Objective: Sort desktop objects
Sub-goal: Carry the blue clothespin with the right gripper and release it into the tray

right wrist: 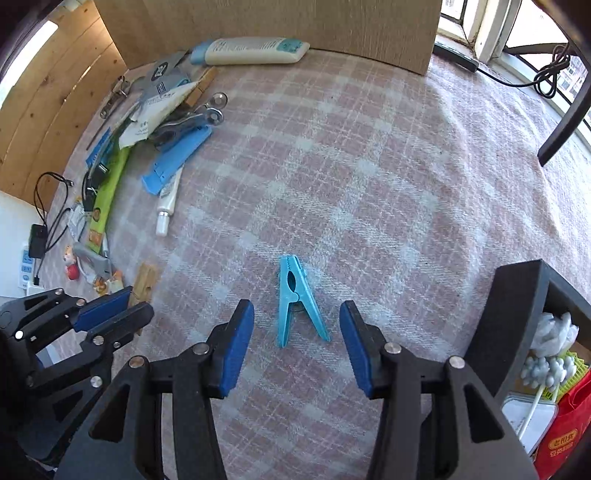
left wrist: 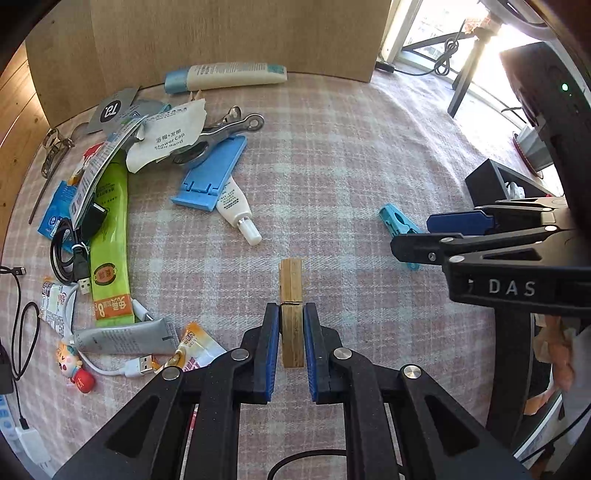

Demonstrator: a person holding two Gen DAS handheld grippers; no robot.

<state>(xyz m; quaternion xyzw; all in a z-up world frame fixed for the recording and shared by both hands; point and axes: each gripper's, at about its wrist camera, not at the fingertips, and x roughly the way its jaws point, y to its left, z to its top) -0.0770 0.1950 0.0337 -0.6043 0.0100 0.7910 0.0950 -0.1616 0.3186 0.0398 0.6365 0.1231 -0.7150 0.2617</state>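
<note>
Left hand-held gripper [left wrist: 290,334] clenched on light, stiff wooden clothespin [left wrist: 290,295]; right hand-held gripper [right wrist: 296,332] released astride slick, springy blue plastic clothespin [right wrist: 295,299], best pinched mid-body.

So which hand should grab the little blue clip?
The right. The right gripper is open, with the blue clip lying on the cloth between its fingers. The left gripper is already shut on a wooden clip, so it is busy.

A home: plaid tablecloth [right wrist: 351,155], toiletry tubes [left wrist: 229,75], clothes pegs [right wrist: 295,299], sunny window [left wrist: 439,22].
</note>
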